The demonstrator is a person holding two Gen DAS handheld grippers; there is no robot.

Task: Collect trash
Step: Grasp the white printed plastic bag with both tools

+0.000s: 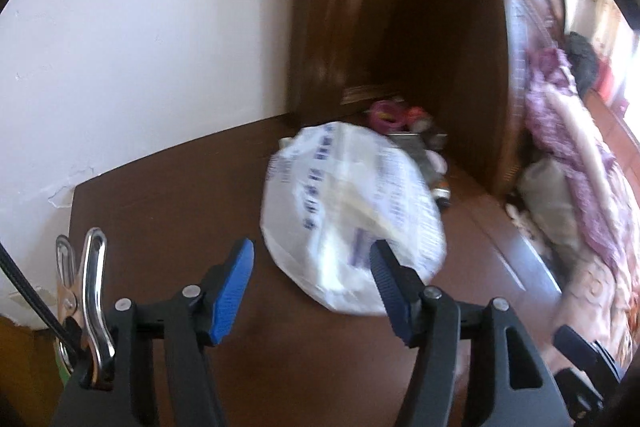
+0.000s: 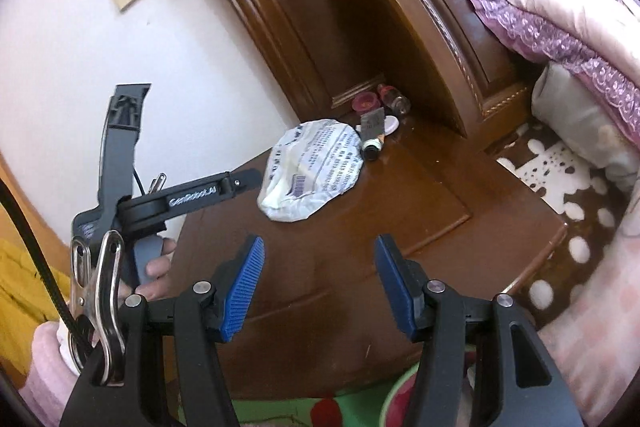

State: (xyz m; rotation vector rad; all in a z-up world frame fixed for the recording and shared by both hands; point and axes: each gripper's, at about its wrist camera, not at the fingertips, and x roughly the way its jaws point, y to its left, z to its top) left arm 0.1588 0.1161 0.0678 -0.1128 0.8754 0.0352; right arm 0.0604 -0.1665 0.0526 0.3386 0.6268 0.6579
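Blur is seen in the left wrist view, where the white printed bag (image 1: 352, 215) lies on the brown nightstand (image 1: 168, 211) just ahead of the open, empty left gripper (image 1: 312, 283) — in the right wrist view its long axis is seen running from near-left to far-right toward small clutter (image 2: 378, 125), well beyond the open, empty right gripper (image 2: 320, 283).

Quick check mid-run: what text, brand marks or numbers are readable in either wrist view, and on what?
"GenRobot.AI": white lettering on the left gripper arm, right wrist view.
White plastic bag: blue printed lines and a barcode, too small to read; blurred in the left wrist view.
Nothing else legible.
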